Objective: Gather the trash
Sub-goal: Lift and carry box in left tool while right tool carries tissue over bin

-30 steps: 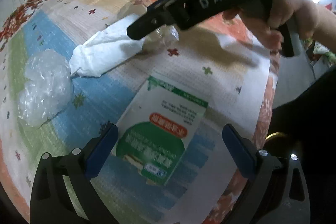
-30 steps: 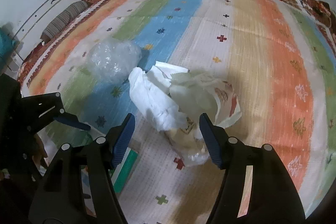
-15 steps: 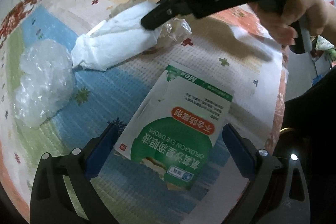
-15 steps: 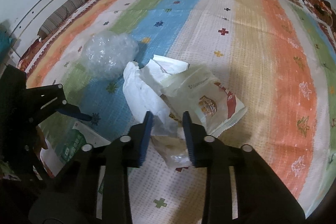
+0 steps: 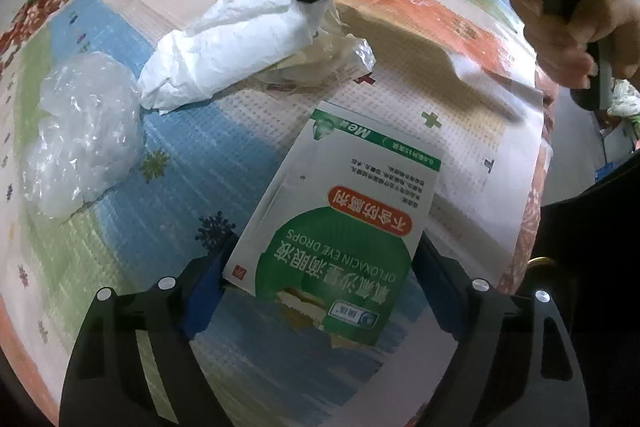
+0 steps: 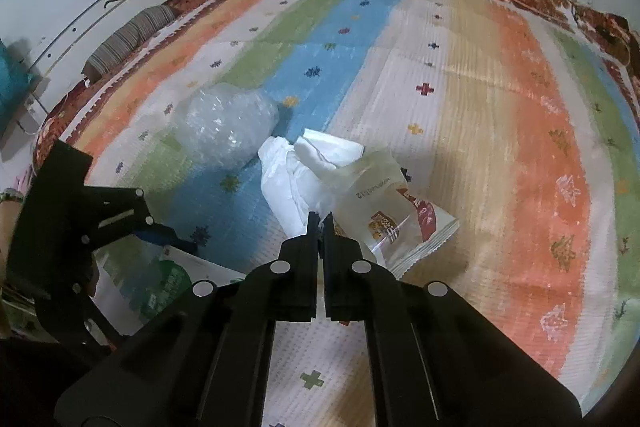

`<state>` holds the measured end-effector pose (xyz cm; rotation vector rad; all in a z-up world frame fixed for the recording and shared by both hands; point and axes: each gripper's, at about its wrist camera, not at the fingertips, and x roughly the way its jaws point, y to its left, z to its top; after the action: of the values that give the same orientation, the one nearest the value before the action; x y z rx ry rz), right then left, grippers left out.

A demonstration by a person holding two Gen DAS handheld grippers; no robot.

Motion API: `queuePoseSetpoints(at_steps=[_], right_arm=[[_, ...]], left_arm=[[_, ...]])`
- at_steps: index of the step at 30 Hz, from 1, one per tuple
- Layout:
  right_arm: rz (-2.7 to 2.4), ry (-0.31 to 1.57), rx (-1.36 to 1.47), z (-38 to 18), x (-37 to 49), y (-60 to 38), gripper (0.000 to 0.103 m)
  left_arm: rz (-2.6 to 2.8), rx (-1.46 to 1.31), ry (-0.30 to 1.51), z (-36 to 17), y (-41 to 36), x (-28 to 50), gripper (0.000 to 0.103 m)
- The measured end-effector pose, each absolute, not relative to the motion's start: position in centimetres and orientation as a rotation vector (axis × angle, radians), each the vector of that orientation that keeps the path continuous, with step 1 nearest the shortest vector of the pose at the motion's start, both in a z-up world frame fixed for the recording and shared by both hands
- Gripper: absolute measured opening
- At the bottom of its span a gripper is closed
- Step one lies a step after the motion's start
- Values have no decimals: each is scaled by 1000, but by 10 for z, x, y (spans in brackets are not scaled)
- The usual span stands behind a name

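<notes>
Already the eye-drops box (image 5: 340, 227) lies flat on the striped mat (image 6: 520, 147) between the left gripper (image 5: 320, 267)'s closing fingers, its long axis running away from them, pads not yet pressing. Beyond it, the right gripper (image 6: 320, 223) has pinched shut on the white tissue (image 6: 288, 183) bunched with the snack wrapper (image 6: 392, 219).

Eye-drops carton (image 5: 340, 211): glossy printed card. Crumpled tissue (image 5: 228, 43): soft matt paper. Bubble wrap (image 5: 80, 131): clear, shiny plastic. Snack wrapper (image 6: 396, 215): glossy film. Striped mat (image 6: 520, 115): woven, matt.
</notes>
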<state>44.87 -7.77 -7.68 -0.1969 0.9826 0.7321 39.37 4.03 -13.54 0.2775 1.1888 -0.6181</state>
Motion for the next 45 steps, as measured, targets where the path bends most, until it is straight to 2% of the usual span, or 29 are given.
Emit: queuePoseSetpoints(at_steps=[9,22,45], right_arm=[[711,945,-240,-62,428,-82,1],[670,918,-244,-32,393,-86,1],[620,923,-179,1,327,-112,1]], left_arm=[[-447,272,1228,-131,48,379,80],[-118,82,1313,-121,82,358,79],[109,32,1257,-75,79,306,78]])
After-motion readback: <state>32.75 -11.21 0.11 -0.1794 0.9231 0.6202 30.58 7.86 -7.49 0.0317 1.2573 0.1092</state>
